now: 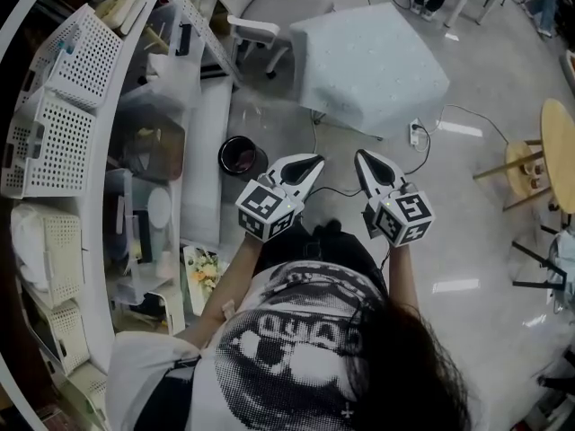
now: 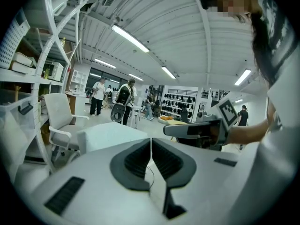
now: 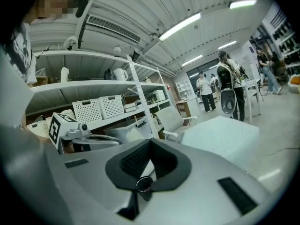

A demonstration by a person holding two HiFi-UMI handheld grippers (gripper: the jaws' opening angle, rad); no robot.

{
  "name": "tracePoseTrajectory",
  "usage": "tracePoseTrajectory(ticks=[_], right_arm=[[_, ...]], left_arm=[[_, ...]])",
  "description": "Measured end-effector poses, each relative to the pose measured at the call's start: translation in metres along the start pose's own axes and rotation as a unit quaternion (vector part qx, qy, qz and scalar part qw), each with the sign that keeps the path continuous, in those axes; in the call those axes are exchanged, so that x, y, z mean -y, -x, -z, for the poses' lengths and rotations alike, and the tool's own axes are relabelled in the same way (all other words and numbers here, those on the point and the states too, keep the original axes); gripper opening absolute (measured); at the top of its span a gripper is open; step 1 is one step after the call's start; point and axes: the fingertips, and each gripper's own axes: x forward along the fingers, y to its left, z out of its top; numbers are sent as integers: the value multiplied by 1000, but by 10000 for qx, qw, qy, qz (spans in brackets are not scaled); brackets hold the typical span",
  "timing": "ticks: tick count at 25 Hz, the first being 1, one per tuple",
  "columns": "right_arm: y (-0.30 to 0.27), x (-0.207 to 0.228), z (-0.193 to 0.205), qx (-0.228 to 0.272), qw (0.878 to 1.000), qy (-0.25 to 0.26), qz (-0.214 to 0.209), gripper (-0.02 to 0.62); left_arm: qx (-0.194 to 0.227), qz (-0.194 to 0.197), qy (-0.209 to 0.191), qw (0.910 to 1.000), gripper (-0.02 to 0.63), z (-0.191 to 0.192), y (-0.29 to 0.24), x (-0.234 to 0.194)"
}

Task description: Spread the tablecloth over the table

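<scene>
A square table [image 1: 368, 61] stands ahead of me with a pale speckled tablecloth [image 1: 395, 83] draped over its top and sides. It also shows in the left gripper view as the table [image 2: 110, 134] and in the right gripper view as the table [image 3: 220, 131]. My left gripper [image 1: 314, 162] and right gripper [image 1: 363, 155] hover side by side in front of my body, well short of the table. Both are shut with nothing between the jaws. Up close, the left gripper [image 2: 151, 142] and right gripper [image 3: 150, 144] have their black pads pressed together.
White shelving [image 1: 99, 151] with perforated baskets and clear bins lines the left side. An office chair [image 1: 265, 12] stands beside the table. A black bucket [image 1: 238, 155] and a power strip [image 1: 416, 133] with cable lie on the floor. A wooden stool [image 1: 539, 164] stands at the right. People [image 2: 124, 100] stand far off.
</scene>
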Motion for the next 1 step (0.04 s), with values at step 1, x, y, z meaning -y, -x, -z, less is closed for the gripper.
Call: tracePoseTrajectory(ticks=[1], right_arm=[[-1, -1, 0, -6, 10000, 6, -11, -6]], left_arm=[[-1, -1, 9, 10000, 17, 0, 0, 0]])
